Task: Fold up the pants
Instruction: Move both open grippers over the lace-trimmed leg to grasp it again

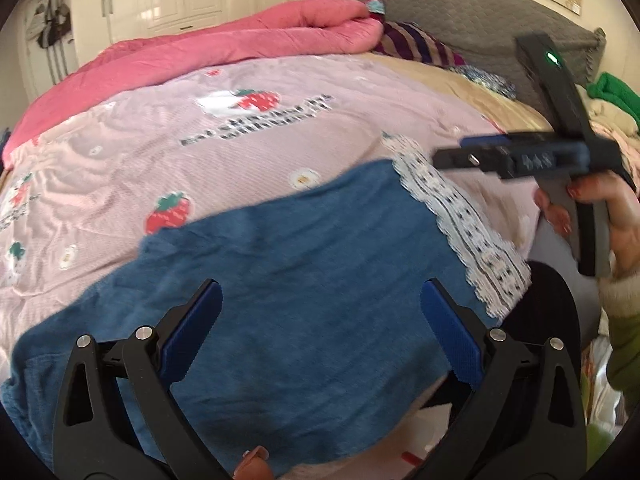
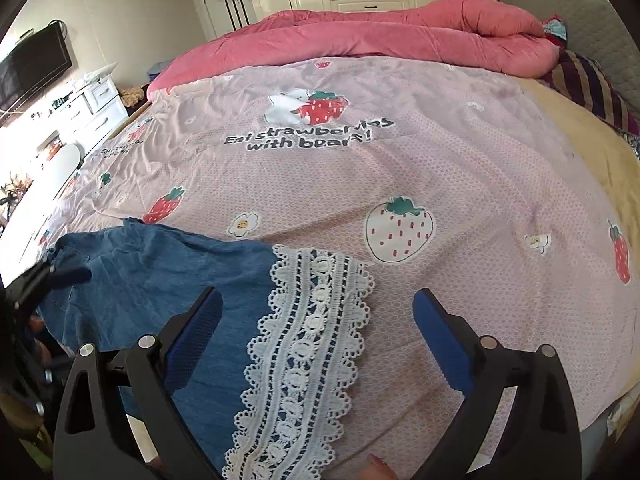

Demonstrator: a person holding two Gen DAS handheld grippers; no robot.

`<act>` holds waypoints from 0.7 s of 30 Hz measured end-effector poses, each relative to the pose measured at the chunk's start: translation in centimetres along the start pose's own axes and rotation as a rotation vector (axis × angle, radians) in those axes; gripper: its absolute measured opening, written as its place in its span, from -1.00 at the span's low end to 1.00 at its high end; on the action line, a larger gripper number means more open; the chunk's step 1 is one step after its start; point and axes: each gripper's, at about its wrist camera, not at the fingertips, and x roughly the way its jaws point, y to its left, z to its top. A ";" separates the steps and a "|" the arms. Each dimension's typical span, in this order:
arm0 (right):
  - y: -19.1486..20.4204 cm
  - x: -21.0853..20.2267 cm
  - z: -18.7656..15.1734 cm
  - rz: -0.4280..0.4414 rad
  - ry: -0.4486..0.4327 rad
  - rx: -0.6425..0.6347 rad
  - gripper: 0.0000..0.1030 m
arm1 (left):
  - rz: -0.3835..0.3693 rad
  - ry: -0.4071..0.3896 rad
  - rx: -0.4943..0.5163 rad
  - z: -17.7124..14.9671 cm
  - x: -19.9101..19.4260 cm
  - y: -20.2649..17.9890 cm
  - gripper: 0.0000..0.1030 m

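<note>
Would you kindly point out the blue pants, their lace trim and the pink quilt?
blue pants (image 1: 280, 280), left wrist view, middle of the denim.
lace trim (image 2: 304, 352), right wrist view, centre of the band.
pink quilt (image 2: 400, 36), right wrist view, rolled bulk.

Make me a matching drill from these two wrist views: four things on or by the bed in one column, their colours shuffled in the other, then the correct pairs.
Things:
1. pants
2. lace trim
3. rolled quilt
4. headboard

Colours:
A. grey
B. white
C. blue
D. pink-red

Pairs: 1-C, 2-B, 3-D, 4-A.

The pants lie flat on the strawberry-print sheet, with the lace trim along their hem. The left gripper and the right gripper both hang open above the fabric, holding nothing.
</note>
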 end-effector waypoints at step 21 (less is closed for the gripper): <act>0.5 4.5 1.0 0.155 0.080 0.030 0.85 | -0.065 0.061 0.068 -1.5 2.1 -4.0 0.81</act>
